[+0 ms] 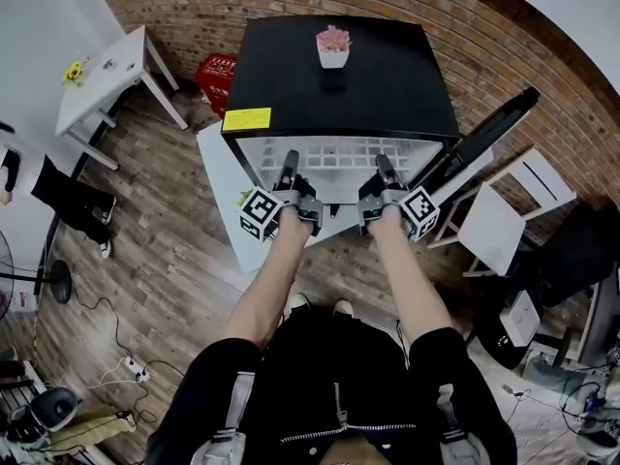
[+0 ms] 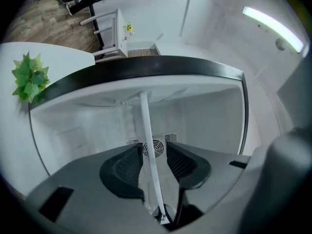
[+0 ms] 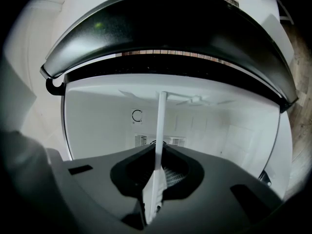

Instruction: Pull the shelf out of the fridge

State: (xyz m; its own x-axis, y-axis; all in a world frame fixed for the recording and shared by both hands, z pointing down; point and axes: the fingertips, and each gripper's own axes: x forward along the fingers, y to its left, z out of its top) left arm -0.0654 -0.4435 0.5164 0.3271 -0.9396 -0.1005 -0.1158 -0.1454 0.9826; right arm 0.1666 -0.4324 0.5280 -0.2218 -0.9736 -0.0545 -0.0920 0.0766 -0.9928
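1. Inside the open black box-shaped fridge sits the white wire shelf.
2. Left claw, released, straddles its front bar; right claw clenches it.
3. Fridge top hides the shelf's rear.

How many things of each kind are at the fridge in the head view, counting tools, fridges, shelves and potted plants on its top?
tools: 2, the left tool and the right tool
fridge: 1
shelf: 1
potted plant: 1
Total: 5
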